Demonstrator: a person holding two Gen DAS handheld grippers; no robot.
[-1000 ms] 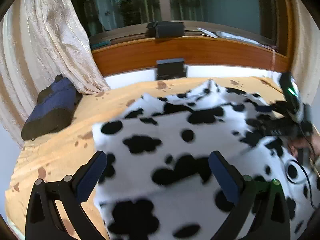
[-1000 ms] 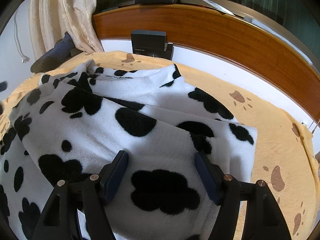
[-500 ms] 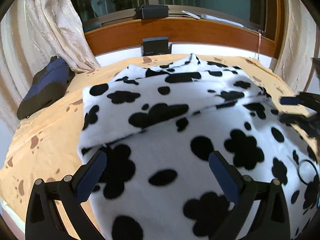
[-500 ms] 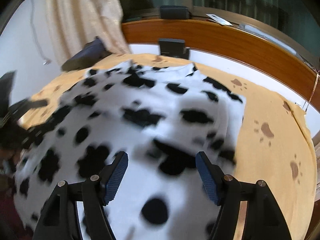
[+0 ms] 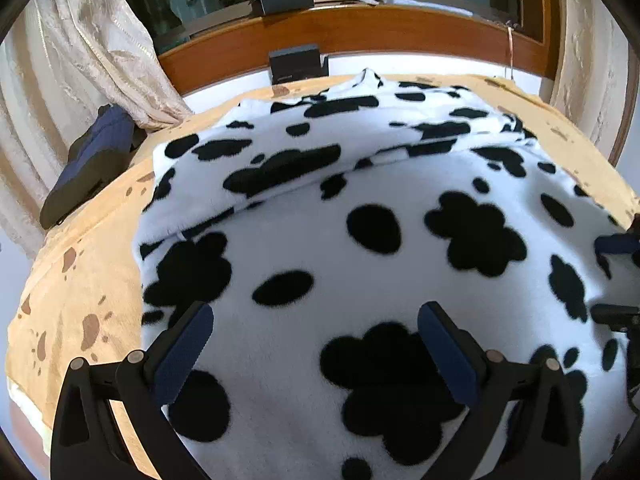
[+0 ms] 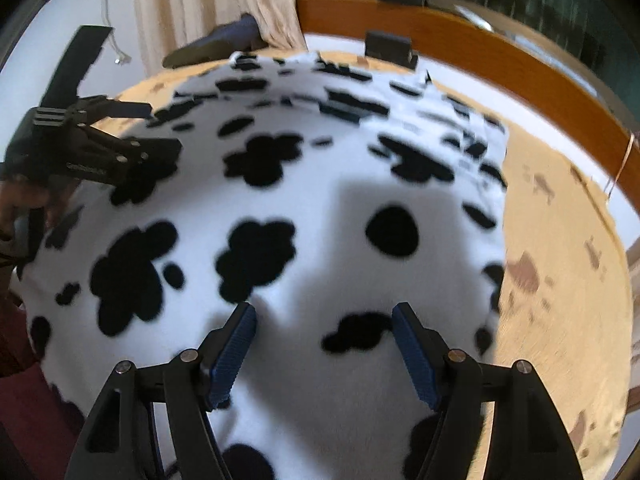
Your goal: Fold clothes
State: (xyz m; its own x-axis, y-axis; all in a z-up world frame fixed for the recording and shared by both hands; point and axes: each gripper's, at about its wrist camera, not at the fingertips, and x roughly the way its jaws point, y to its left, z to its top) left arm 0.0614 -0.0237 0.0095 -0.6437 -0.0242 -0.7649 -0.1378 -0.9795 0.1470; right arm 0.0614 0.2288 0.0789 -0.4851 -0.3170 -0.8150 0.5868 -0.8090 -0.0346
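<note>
Fleece fills the space under both of my tools, and no writing on it can be read; the only lettering in sight is a pale line on the body of my left gripper (image 6: pixel 120 136) where it shows at the left edge of the right wrist view, too blurred to make out.

My left gripper (image 5: pixel 316 336) has its jaws spread wide at the bottom of its own frame, blue pads well apart, nothing pinched; the cloth lies beneath them, and I cannot tell whether the tips touch it. My right gripper (image 6: pixel 324 336) has its jaws opening, with a black blotch of the fabric showing between the pads but not pressed by them.

The cow-print garment (image 5: pixel 360 208) is thick white plush with black blotches. It lies across the middle of both frames on a tan bedspread (image 5: pixel 80 280) printed with brown paw marks. One layer is folded over another, its edge running diagonally through the upper middle of the left view.

Beyond it, a dark blue cushion (image 5: pixel 88 168) sits at the left under a cream curtain (image 5: pixel 80 52). A small black box (image 5: pixel 296 66) stands at the top centre against the wooden ledge (image 5: pixel 380 36).
</note>
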